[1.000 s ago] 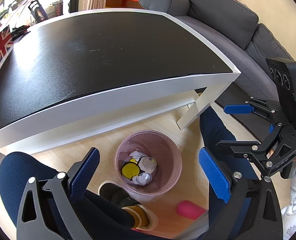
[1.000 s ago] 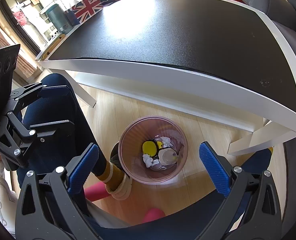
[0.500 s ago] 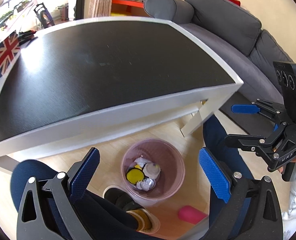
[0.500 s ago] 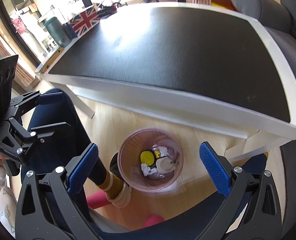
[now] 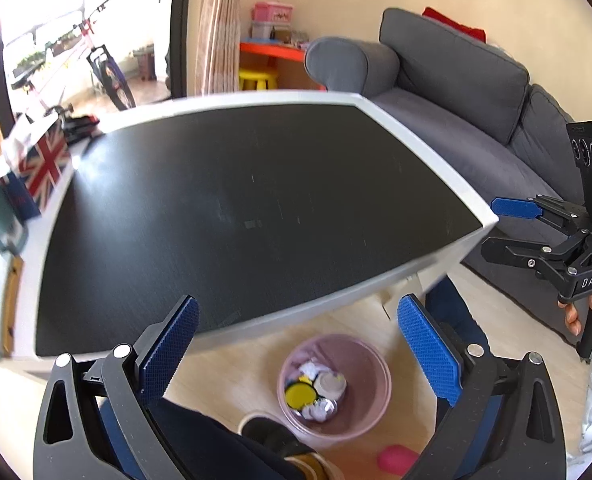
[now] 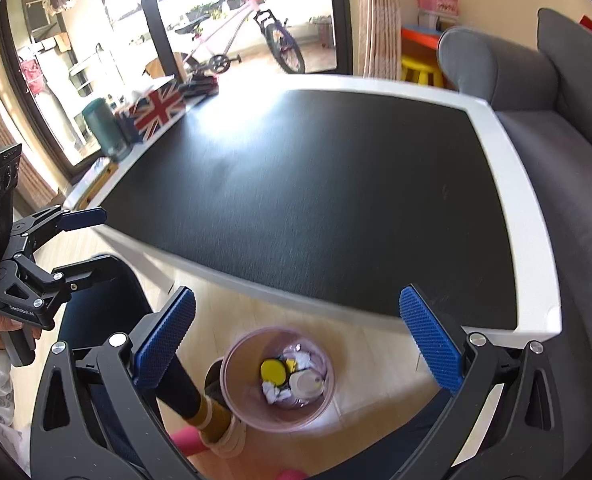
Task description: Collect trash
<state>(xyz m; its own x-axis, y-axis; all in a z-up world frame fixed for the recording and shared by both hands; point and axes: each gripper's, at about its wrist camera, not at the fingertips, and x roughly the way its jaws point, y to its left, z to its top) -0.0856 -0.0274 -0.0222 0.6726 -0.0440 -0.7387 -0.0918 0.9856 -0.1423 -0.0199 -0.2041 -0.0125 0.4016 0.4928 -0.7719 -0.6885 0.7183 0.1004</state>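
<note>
A pink translucent bin (image 5: pixel 370 408) (image 6: pixel 240 396) stands on the wooden floor in front of the table. Inside lie crumpled white paper (image 5: pixel 310 370), a yellow lid (image 5: pixel 299 397) (image 6: pixel 273 370) and a white cup lid (image 6: pixel 305 383). My left gripper (image 5: pixel 300 354) is open above the bin with nothing between its blue pads. My right gripper (image 6: pixel 298 346) is open too, also above the bin and holding nothing. Each gripper shows in the other's view: the right gripper (image 5: pixel 508 230) at the right edge, the left gripper (image 6: pixel 80 244) at the left edge.
The black-topped table (image 5: pixel 236 200) (image 6: pixel 336 184) with a white rim fills the middle. A Union Jack box (image 6: pixel 156 106) and green canister (image 6: pixel 104 128) stand at its far left. A grey sofa (image 5: pixel 456 88) runs along the right. A person's legs (image 5: pixel 224 448) and pink slippers (image 5: pixel 396 458) flank the bin.
Both grippers have risen and tilted up, so the table top and room fill more of the views and the bin looks smaller and lower. Both stay open.
</note>
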